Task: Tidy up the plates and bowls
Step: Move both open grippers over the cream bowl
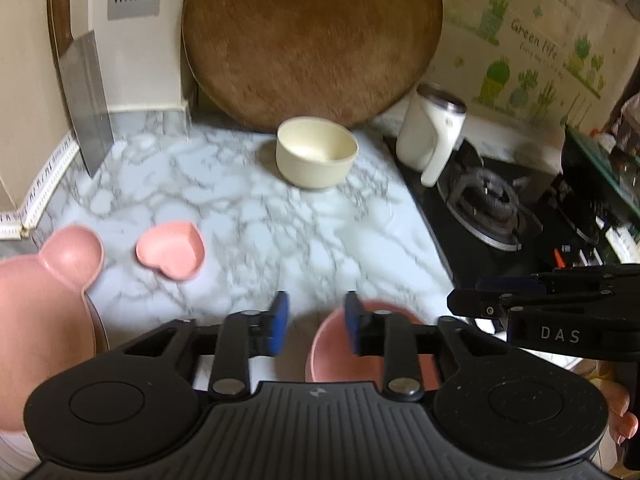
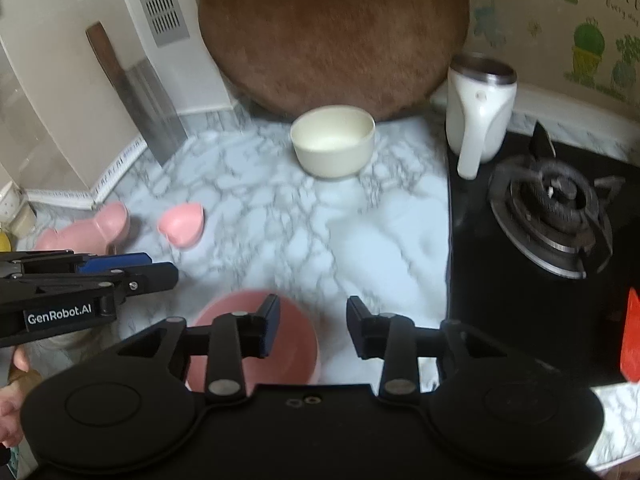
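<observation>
Pink bowl [image 1: 372, 354] empty beneath both open jaws, cream bowl [image 1: 316, 152] empty behind

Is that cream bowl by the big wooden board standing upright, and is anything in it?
Upright and empty: the cream bowl rests on its base, its bare inside showing.

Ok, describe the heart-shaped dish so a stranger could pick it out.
Start at the big round wooden board leaning on the back wall, then come forward across the marble counter to its left side. The heart-shaped dish sits there, small and pink, beside the larger bear-eared plate.
</observation>
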A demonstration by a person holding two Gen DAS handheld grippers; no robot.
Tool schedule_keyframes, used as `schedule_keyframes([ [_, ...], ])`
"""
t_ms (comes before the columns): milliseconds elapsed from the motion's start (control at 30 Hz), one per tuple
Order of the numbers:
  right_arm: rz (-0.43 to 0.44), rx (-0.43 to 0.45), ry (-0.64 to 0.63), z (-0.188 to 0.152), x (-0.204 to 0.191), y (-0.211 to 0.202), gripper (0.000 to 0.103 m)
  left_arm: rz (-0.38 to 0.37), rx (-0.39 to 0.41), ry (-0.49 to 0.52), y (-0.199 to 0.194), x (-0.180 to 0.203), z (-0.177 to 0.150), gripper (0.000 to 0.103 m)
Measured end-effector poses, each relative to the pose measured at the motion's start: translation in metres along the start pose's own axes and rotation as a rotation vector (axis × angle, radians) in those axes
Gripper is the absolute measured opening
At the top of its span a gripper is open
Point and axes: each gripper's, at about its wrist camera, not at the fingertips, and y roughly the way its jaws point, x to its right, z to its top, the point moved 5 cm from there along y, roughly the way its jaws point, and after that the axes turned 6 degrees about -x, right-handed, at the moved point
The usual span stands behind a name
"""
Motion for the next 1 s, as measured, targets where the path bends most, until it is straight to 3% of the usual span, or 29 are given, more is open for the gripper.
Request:
schedule_keyframes([
  [100,0.003,0.024,-0.013,0.011,0.002,-0.002,0.048,0.007,0.042,-0.006,-0.004,-0.001,0.011,0.061],
  [233,0.007,0.051,-0.019,0.028,0.007,-0.002,0.054,0.020,0.065,-0.003,-0.004,0.000,0.027,0.061],
  [333,0.015,0.068,-0.023,0.042,0.010,0.000,0.065,0.026,0.075,-0.005,-0.001,-0.001,0.037,0.061],
  [400,0.018,0.080,-0.030,0.051,0.012,0.002,0.068,0.037,0.082,-0.007,0.003,-0.002,0.044,0.067],
  [467,0.026,0.088,-0.042,0.059,0.012,0.005,0.079,0.047,0.090,-0.011,0.006,-0.003,0.050,0.070],
  [733,0.035,0.147,-0.073,0.085,0.022,0.021,0.103,0.066,0.108,-0.035,0.025,-0.010,0.072,0.074],
  [1000,0.017,0.122,-0.048,0.112,0.043,0.052,0.103,0.102,0.111,-0.081,0.050,-0.019,0.097,0.077],
])
